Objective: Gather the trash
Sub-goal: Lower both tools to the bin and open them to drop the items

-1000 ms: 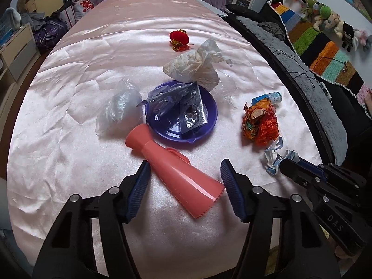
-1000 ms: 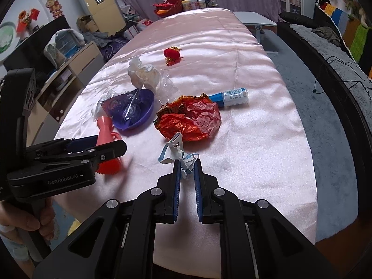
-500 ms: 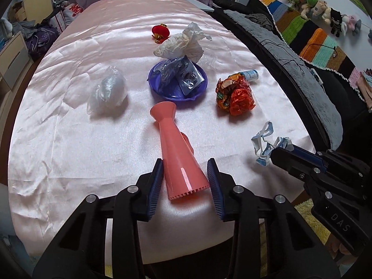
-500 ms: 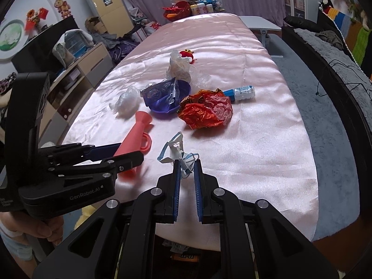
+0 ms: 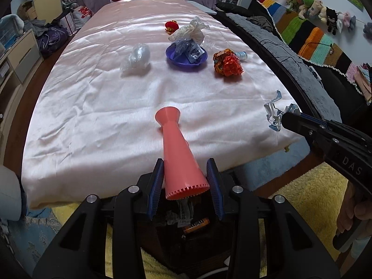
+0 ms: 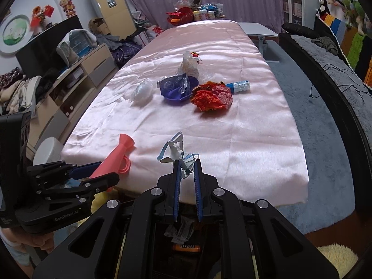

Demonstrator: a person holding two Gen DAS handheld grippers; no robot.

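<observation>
Left claw point(image 5: 185, 179) around pink vase point(image 5: 180, 158)

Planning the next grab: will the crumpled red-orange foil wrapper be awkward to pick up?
The crumpled red-orange foil wrapper looks light and thin, so it should probably crush between the fingers rather than resist. Its glossy creases suggest some slipperiness. It seems unlikely to roll far.

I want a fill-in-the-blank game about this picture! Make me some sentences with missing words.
1. The left tool is squeezing a tall plastic cup whose colour is ____.
2. The right tool is pinching a crumpled face ____.
3. The bowl on the pink cloth has the colour ____.
4. The shiny crumpled wrapper beside the bowl is mostly ____.

Missing words: pink; mask; purple; red
</observation>
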